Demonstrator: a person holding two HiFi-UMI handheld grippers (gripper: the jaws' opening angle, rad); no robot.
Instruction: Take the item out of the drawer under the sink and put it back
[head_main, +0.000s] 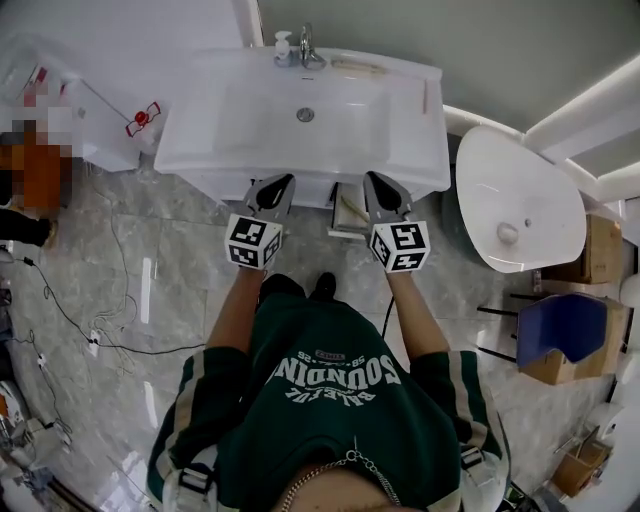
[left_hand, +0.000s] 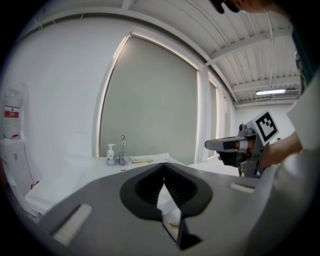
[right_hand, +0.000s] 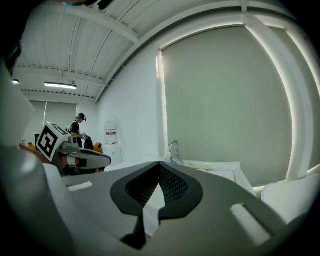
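A white sink vanity (head_main: 200, 140) stands in front of me, with a tap (head_main: 308, 45) and a soap bottle (head_main: 283, 45) at its back edge. Below its front edge a narrow drawer (head_main: 346, 212) shows between my two grippers, pulled out a little; I cannot make out what is in it. My left gripper (head_main: 283, 181) points at the vanity front, left of the drawer, with its jaws together and nothing in them. Just right of the drawer, my right gripper (head_main: 372, 178) is shut and empty too. Both gripper views look level over the basin top, past shut tips (left_hand: 164, 166) (right_hand: 159, 164).
A round white basin or seat (head_main: 520, 200) stands right of the vanity. Cardboard boxes with a blue piece (head_main: 565, 330) sit further right. Cables (head_main: 90, 330) lie on the marble floor at the left, below a white cabinet (head_main: 100, 110). A person (right_hand: 77, 131) stands far off.
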